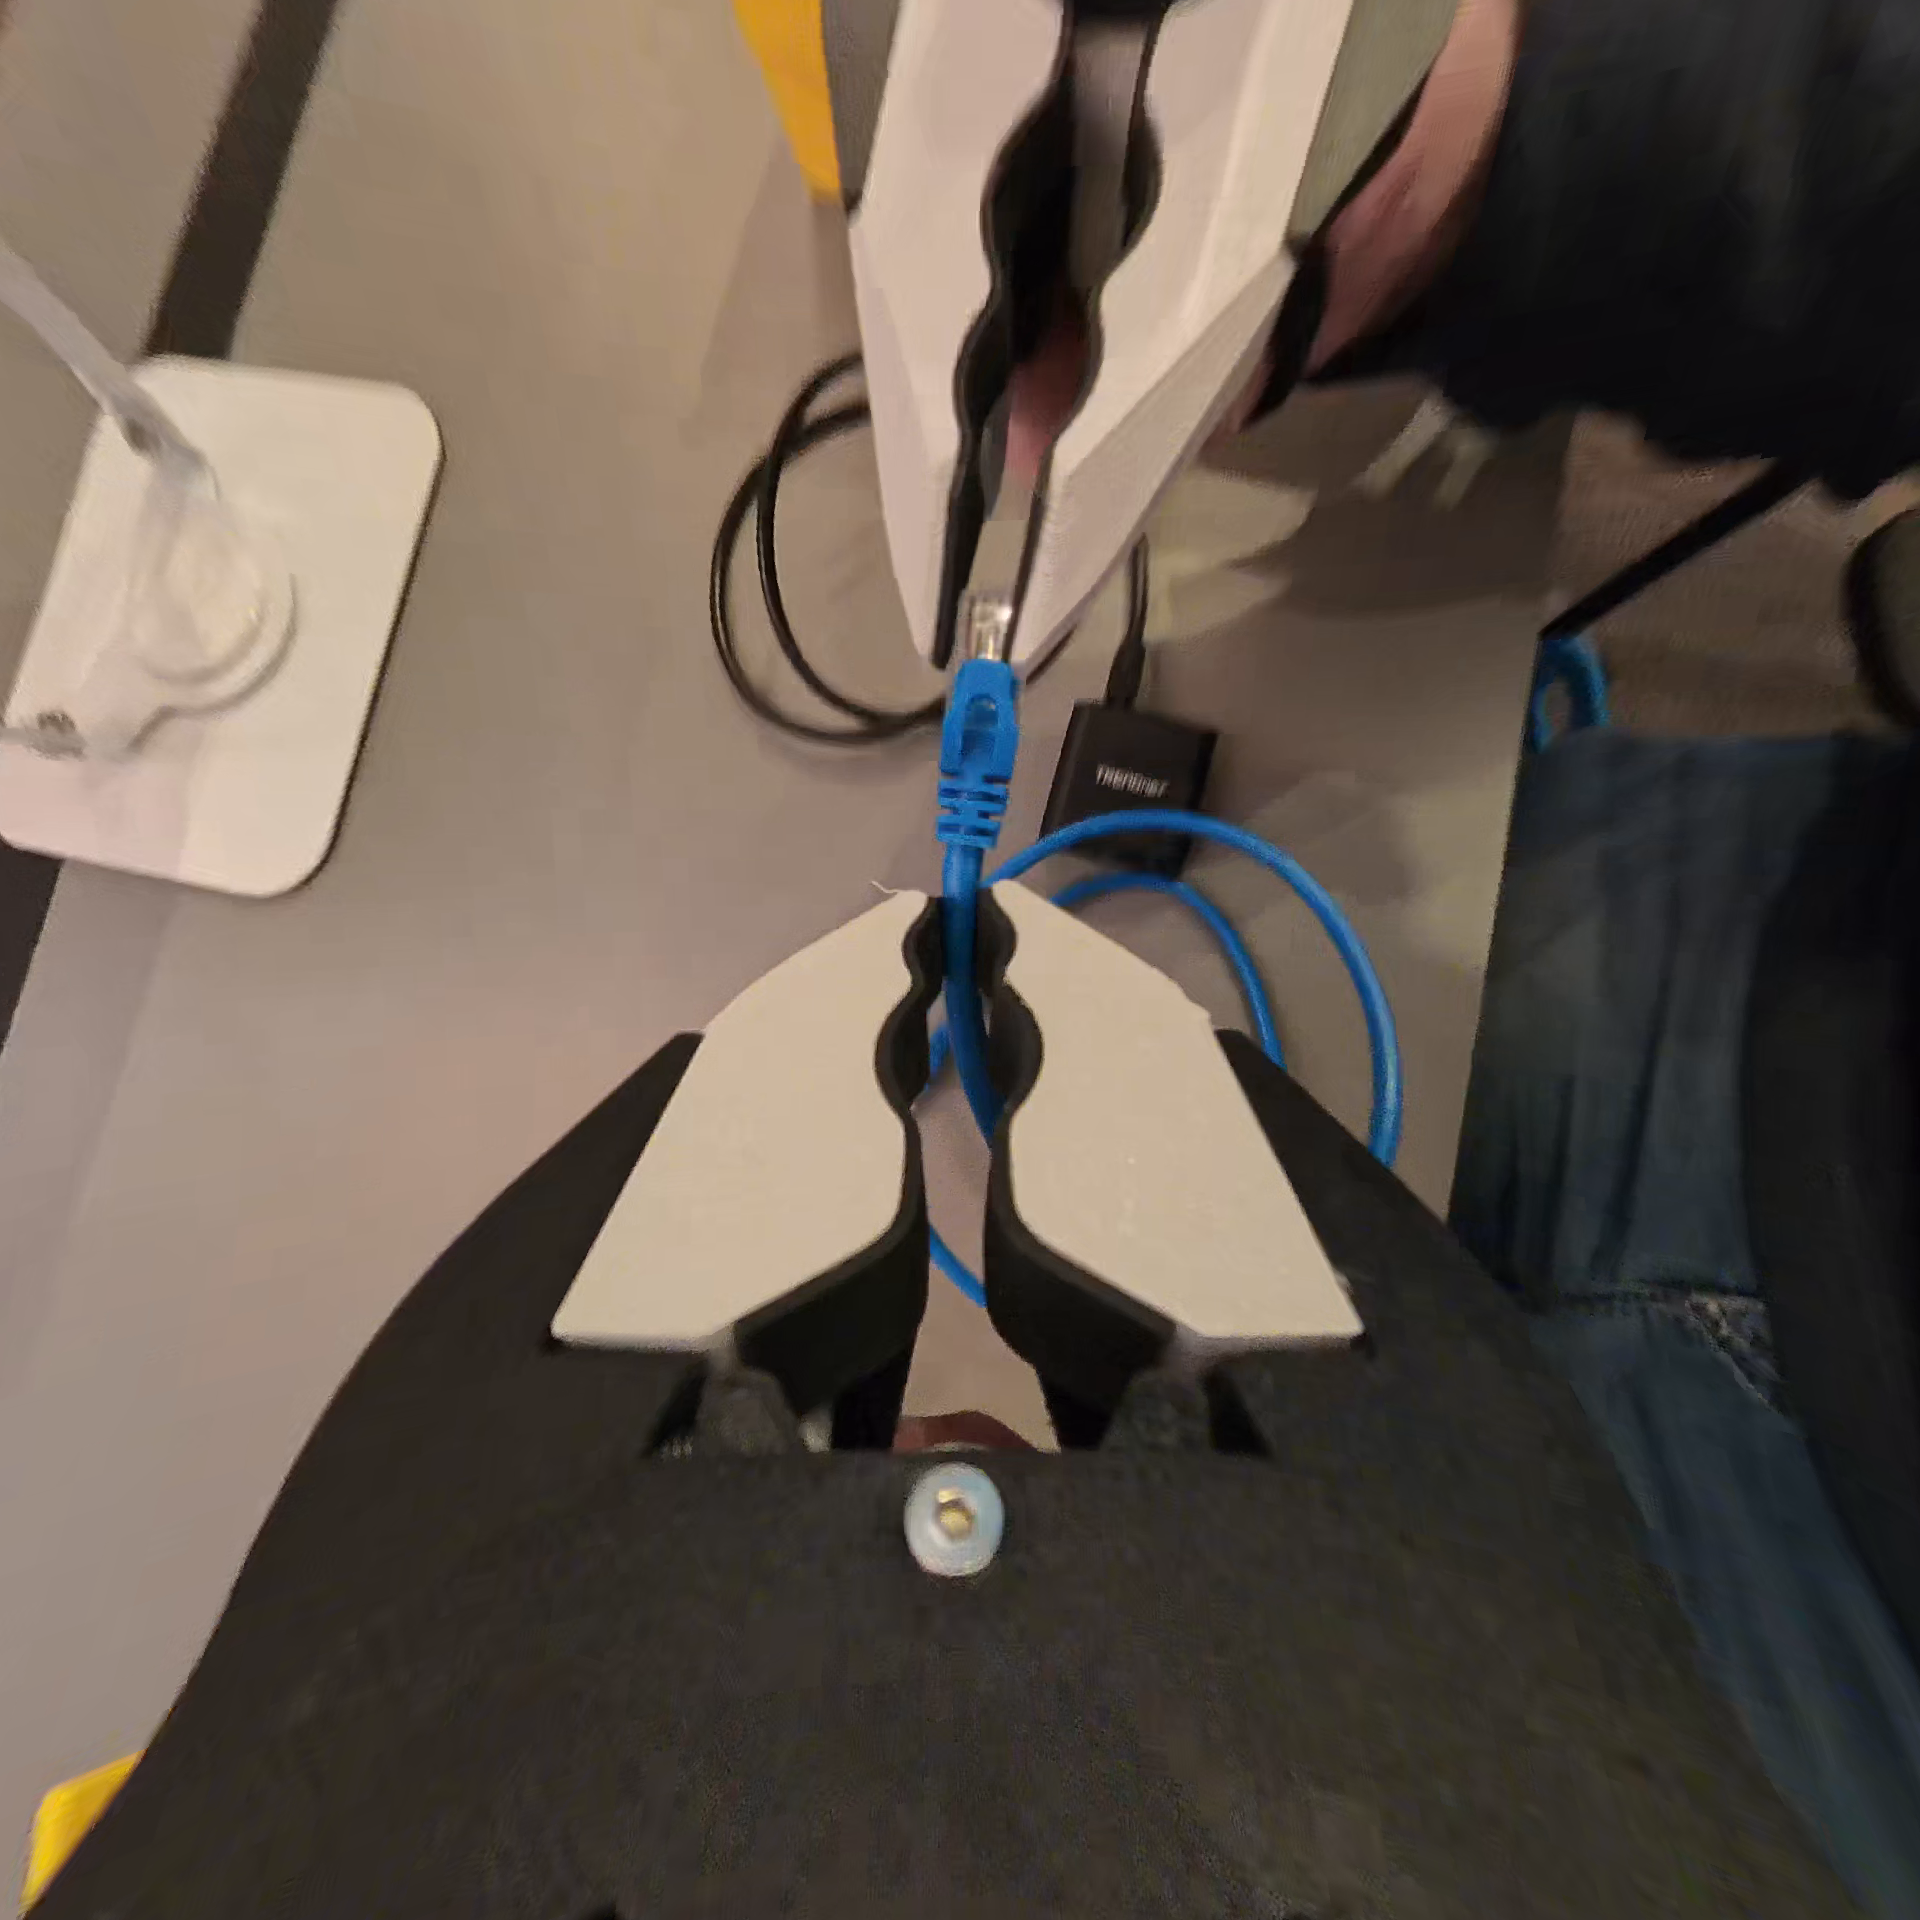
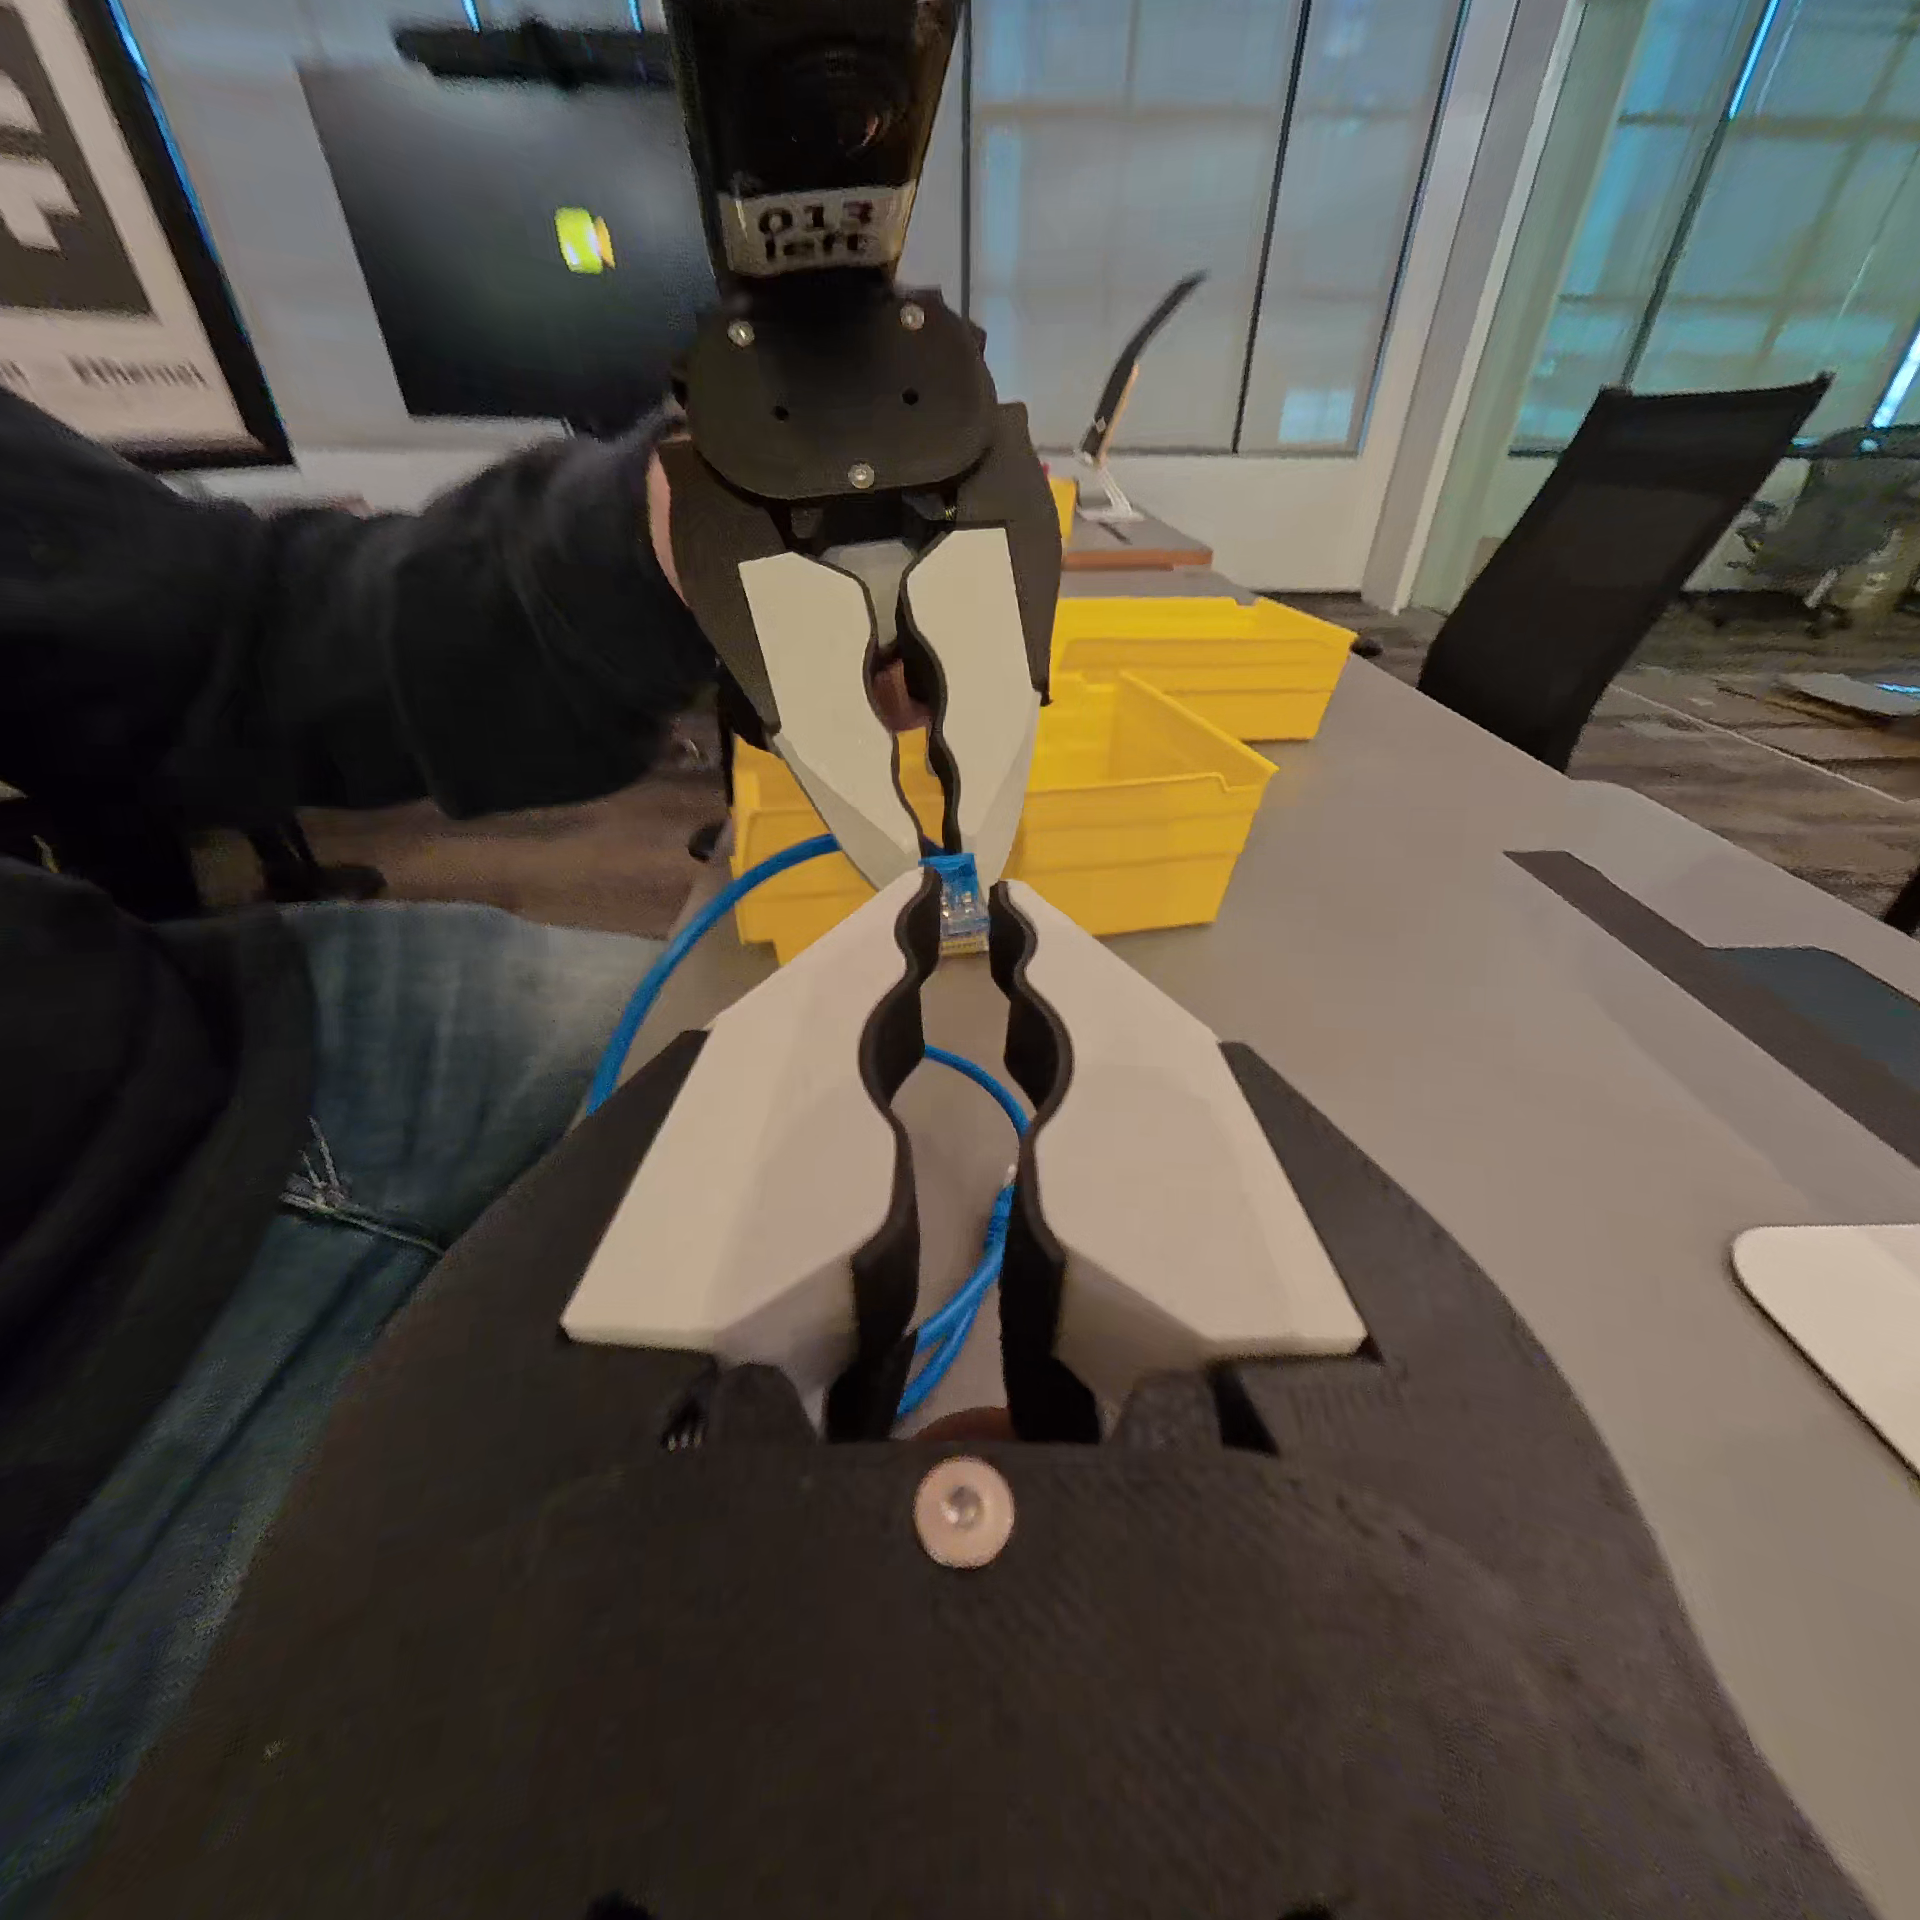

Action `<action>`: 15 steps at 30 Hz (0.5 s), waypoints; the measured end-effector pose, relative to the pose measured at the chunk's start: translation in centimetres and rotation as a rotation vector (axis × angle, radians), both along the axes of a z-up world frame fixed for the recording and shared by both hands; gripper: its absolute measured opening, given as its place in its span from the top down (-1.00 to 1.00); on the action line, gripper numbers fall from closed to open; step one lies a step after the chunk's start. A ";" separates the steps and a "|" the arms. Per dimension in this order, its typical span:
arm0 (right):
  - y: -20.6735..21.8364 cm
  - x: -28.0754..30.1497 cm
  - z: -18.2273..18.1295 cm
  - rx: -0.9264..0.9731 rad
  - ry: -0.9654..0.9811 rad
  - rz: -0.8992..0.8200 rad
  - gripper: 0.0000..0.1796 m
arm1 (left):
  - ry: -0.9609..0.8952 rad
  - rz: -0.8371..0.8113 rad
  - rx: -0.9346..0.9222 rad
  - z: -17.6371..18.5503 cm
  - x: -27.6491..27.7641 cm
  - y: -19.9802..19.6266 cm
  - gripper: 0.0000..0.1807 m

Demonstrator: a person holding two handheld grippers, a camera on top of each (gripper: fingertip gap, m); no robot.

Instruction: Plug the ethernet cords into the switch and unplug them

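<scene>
Left claw (image 1: 954,914) closed on blue ethernet cord (image 1: 977,1039) just behind plug boot. Right claw (image 1: 982,634), entering at 12 o'clock, pinches clear plug tip (image 1: 985,621); plug held in air above table. Black switch (image 1: 1132,784) on grey table (image 1: 540,1039) at 1 o'clock of plug, cord slack looped beside it. White lamp base (image 1: 223,623) at 10 o'clock. Right wrist view: yellow bins (image 2: 1143,821) at table's far edge, black chair (image 2: 1621,561) at 2 o'clock, glass partitions behind.

An office: glass partitions (image 2: 1299,208), mesh chair (image 2: 1600,561), grey counter (image 2: 1455,1039), yellow bins (image 2: 1143,790), wall screen (image 2: 499,260).
</scene>
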State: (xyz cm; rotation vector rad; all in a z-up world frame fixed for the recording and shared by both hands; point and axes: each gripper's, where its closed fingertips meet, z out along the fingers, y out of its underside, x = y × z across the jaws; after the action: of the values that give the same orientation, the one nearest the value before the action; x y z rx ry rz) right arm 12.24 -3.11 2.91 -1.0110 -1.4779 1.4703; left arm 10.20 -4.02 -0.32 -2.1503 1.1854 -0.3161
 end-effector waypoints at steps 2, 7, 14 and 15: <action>-0.1 0.5 0.6 -0.056 0.048 0.027 0.92 | -0.111 -0.007 0.017 0.8 0.7 -0.2 0.94; -0.1 1.4 1.5 -0.135 0.125 0.057 0.91 | -0.344 0.001 0.076 1.9 2.0 -0.1 0.94; 0.1 1.8 1.1 -0.124 0.112 0.045 0.90 | -0.455 0.042 0.100 1.7 2.5 0.2 0.94; 0.1 1.8 0.9 -0.106 0.096 0.045 0.84 | -0.433 0.049 0.101 1.6 2.4 0.2 0.94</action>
State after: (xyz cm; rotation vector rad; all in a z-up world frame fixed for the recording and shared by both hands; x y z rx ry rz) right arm 14.08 -3.03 3.86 -0.9611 -1.3749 1.6214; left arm 12.62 -3.78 1.24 -1.8933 0.8790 -0.6485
